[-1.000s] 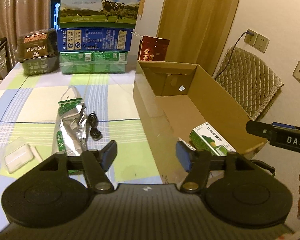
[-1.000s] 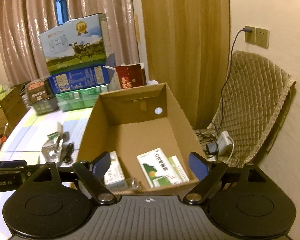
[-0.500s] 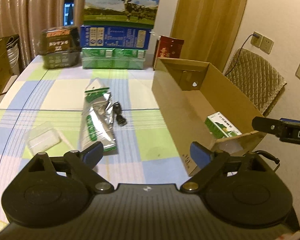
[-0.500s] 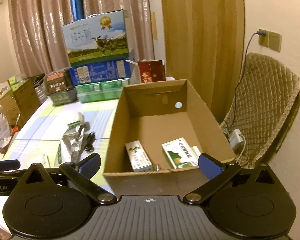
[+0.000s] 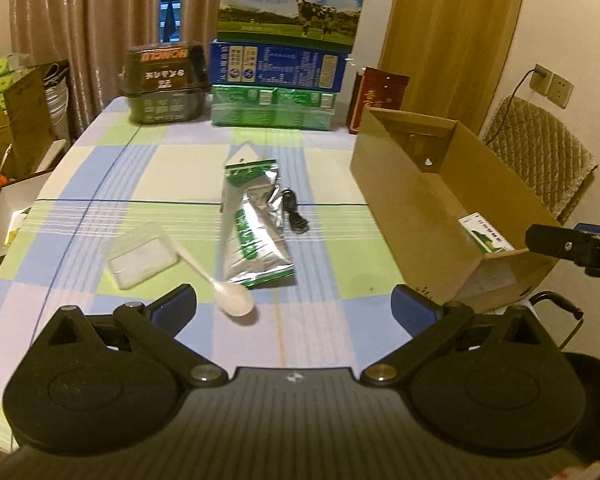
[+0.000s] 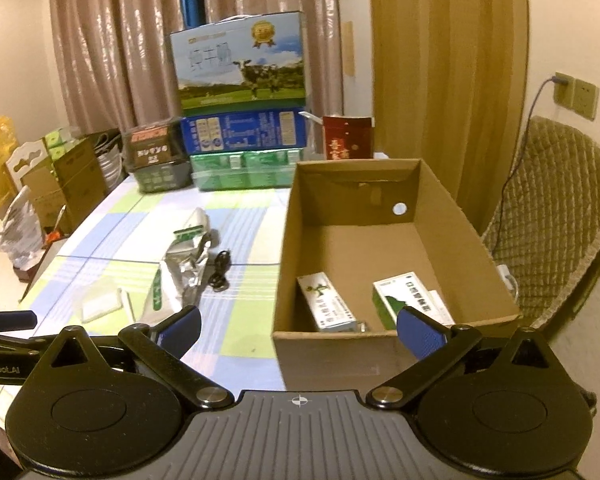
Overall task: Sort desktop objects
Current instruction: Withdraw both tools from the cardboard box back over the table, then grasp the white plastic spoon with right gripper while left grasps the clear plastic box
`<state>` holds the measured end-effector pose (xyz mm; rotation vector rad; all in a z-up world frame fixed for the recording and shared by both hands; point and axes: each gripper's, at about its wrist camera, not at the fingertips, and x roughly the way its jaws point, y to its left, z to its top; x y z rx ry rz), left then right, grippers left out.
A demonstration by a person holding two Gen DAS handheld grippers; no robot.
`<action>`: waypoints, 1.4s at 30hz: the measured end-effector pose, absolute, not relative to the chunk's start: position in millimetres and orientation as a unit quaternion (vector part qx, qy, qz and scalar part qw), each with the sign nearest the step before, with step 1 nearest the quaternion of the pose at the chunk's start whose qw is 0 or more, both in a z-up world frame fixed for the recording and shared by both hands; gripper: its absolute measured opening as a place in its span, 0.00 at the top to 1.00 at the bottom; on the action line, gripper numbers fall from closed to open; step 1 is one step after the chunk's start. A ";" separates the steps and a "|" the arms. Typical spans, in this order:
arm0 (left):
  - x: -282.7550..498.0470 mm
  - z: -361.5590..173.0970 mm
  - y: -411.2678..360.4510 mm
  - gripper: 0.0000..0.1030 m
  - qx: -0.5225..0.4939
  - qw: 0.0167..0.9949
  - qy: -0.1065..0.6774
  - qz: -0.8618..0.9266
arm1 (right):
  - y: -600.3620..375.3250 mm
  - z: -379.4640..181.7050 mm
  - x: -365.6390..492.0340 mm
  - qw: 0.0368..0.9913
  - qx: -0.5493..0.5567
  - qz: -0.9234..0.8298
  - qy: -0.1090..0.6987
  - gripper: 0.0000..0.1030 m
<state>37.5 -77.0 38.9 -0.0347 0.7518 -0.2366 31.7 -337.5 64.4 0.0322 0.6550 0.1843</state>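
**Mia:** What are the tongs doing?

**Ben:** The left tongs are wide open and hold nothing. They hang over the near edge of the table. The right tongs are wide open too, with nothing in them. They hang by the near end of the cardboard box.

**Mia:** What is close to the left tongs?

**Ben:** A white spoon lies at about 11 o'clock, just past the left finger. Its handle touches a clear plastic case at 10 o'clock.

**Mia:** And further out?

**Ben:** At 12 o'clock a shiny silver and green bag lies flat. A black cord lies right beside it, on its right.

**Mia:** Where is the box?

**Ben:** At 2 o'clock from the left tongs. From the right tongs it sits at 12 o'clock. Two small green and white packs lie inside, near the front wall, one on the left and one on the right.

**Mia:** And at the far end?

**Ben:** Stacked milk boxes stand at 12 o'clock.
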 end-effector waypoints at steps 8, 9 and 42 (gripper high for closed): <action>29.7 34.4 -49.3 0.01 -0.021 0.925 0.369 -0.091 | -315.9 60.2 24.2 0.939 0.007 0.123 0.321 0.02; 28.7 33.8 -45.3 0.01 -0.021 0.925 0.368 -0.087 | -312.8 59.7 23.4 0.938 0.004 0.129 0.321 0.02; 108.4 -13.5 69.1 0.02 0.086 0.914 0.374 -0.130 | -174.5 -22.0 61.2 0.894 -0.082 0.274 0.346 0.18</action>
